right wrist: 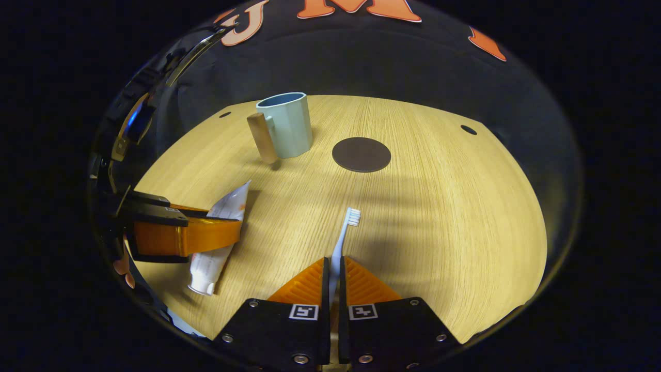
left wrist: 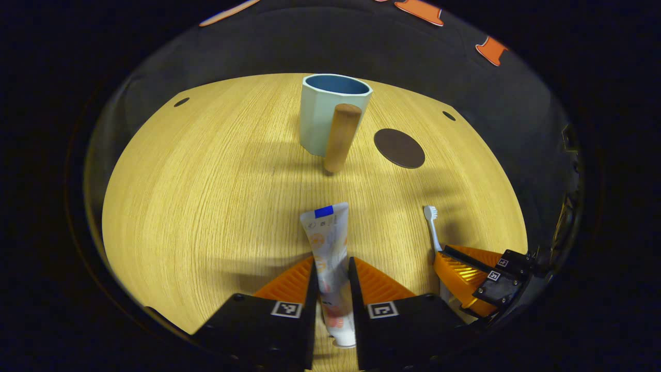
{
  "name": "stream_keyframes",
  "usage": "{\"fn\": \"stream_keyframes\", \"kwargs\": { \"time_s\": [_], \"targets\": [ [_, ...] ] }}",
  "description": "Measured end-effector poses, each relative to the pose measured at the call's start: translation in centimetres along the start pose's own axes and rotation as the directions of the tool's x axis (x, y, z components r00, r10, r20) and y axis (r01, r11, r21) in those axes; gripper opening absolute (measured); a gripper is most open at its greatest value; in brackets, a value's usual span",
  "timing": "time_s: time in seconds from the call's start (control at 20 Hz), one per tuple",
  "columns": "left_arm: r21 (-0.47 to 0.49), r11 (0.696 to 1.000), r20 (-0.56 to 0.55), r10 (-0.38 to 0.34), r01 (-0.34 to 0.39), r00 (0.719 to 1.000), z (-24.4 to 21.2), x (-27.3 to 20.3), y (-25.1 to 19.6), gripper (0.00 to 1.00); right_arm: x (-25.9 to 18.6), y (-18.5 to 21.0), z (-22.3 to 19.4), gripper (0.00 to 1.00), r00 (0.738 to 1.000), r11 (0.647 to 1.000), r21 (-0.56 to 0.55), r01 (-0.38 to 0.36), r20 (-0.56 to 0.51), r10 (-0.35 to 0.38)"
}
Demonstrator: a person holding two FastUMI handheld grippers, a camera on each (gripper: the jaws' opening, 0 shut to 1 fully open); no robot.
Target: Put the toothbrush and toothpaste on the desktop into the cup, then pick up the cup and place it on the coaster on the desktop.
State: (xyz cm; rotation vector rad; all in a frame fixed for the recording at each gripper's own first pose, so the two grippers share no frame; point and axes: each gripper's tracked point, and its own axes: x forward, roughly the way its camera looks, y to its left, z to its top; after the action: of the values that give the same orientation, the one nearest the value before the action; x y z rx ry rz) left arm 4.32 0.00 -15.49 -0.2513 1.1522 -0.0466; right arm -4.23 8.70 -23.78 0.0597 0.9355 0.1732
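A white toothpaste tube (left wrist: 330, 253) lies between the fingers of my left gripper (left wrist: 333, 263), which is shut on it; the tube (right wrist: 219, 232) and that gripper (right wrist: 206, 235) also appear at the left of the right gripper view. My right gripper (right wrist: 334, 268) is shut on the handle of a white toothbrush (right wrist: 345, 232), bristles pointing away; both show at the right of the left gripper view, toothbrush (left wrist: 431, 225) and gripper (left wrist: 459, 279). A pale blue cup (left wrist: 333, 113) (right wrist: 286, 124) with a wooden handle (left wrist: 341, 137) stands upright farther back. The dark round coaster (left wrist: 399, 148) (right wrist: 361, 154) lies right of it.
Everything rests on a round light wooden desktop (left wrist: 206, 181) (right wrist: 454, 206) with small dark holes near its far edge. Black cloth walls close behind it. Bare wood lies between the grippers and the cup.
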Motion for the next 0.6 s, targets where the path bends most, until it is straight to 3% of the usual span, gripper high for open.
{"fn": "stream_keyframes", "kwargs": {
  "time_s": [0.05, 0.15, 0.35, 0.4, 0.45, 0.6],
  "targets": [
    [-0.015, 1.0, 0.007, -0.022, 0.022, 1.0, 1.1, -0.1, 0.0, 0.17, 0.0, 0.0, 0.1, 0.05, 1.0, 1.0, 0.023, -0.014, 0.005, 0.014],
    [-0.042, 0.997, 0.021, -0.058, 0.059, 0.998, 1.0, 0.1, 0.4, 0.12, 0.0, -0.3, 0.4, 0.04, 0.999, 0.998, 0.049, -0.027, 0.021, 0.026],
    [-0.053, 0.992, 0.074, -0.112, 0.116, 0.991, 2.6, -0.4, 0.8, 0.09, -0.1, -0.6, 1.1, 0.03, 0.998, 0.995, 0.085, -0.05, 0.052, 0.045],
    [-0.045, 0.992, 0.094, -0.11, 0.115, 0.989, 2.4, -0.8, 0.9, 0.14, -0.5, -0.6, 1.3, 0.02, 0.996, 0.994, 0.089, -0.064, 0.061, 0.058],
    [-0.035, 0.993, 0.108, -0.112, 0.116, 0.988, 2.6, -0.8, 0.9, 0.07, -0.7, -0.7, 1.4, 0.01, 0.996, 0.993, 0.09, -0.071, 0.067, 0.065],
    [-0.04, 0.989, 0.164, -0.133, 0.142, 0.977, 3.1, -1.6, 1.1, 0.07, -2.0, -0.5, 2.8, 0.01, 0.988, 0.989, 0.104, -0.108, 0.126, 0.095]
  ]
}}
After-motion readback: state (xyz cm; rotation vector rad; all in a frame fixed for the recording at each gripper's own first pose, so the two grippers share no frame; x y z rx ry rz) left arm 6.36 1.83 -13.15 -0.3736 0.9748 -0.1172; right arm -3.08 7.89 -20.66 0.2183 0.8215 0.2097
